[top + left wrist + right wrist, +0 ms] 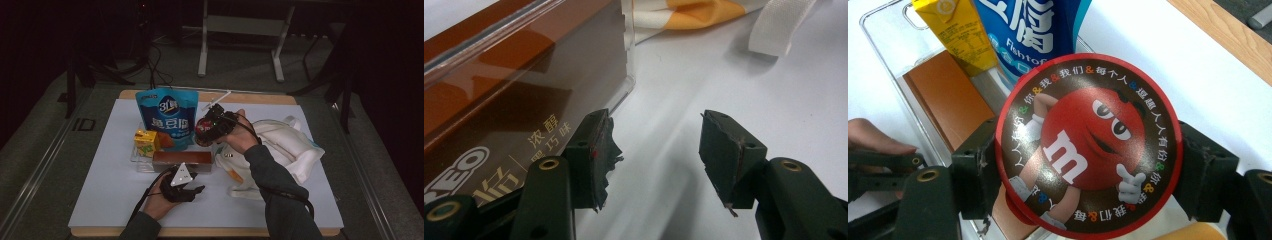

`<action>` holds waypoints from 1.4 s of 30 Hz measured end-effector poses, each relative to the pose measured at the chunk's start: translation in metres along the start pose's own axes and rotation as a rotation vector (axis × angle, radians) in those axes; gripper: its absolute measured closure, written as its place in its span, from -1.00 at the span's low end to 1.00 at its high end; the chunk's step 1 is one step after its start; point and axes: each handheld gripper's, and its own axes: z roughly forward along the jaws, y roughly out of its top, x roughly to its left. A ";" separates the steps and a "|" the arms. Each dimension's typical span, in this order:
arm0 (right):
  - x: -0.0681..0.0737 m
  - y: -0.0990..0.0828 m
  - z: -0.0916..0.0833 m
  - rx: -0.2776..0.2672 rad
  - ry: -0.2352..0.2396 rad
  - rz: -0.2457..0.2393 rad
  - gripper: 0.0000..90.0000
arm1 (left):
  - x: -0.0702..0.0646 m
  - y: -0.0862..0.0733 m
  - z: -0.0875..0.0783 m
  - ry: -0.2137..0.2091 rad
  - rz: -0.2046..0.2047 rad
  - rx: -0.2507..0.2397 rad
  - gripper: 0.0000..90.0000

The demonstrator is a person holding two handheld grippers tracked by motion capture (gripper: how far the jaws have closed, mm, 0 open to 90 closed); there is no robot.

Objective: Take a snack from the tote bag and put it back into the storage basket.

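Note:
My right gripper (pixel 209 127) is shut on a round red candy tin (pixel 203 130) with a red cartoon figure on its lid (pixel 1088 145), one jaw on each side of the rim. It holds the tin above the right end of a clear tray (pixel 136 161). In the tray are a blue snack bag (pixel 167 117), a yellow juice box (pixel 146 141) and a long brown chocolate box (pixel 182 159). My left gripper (pixel 196 181) rests low in front of the brown box (pixel 499 100), jaws open (pixel 656 125) with only the white mat between them.
A white tote bag (pixel 280 150) with orange print lies to the right of the tray; its strap (pixel 779 27) reaches toward the left gripper. The white mat (pixel 100 200) covers a wooden table. Table legs and cables stand on the floor behind.

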 end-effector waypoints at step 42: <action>-0.002 -0.005 0.034 0.023 -0.062 0.056 -0.44 | 0.000 0.000 0.000 -0.001 -0.003 -0.002 0.03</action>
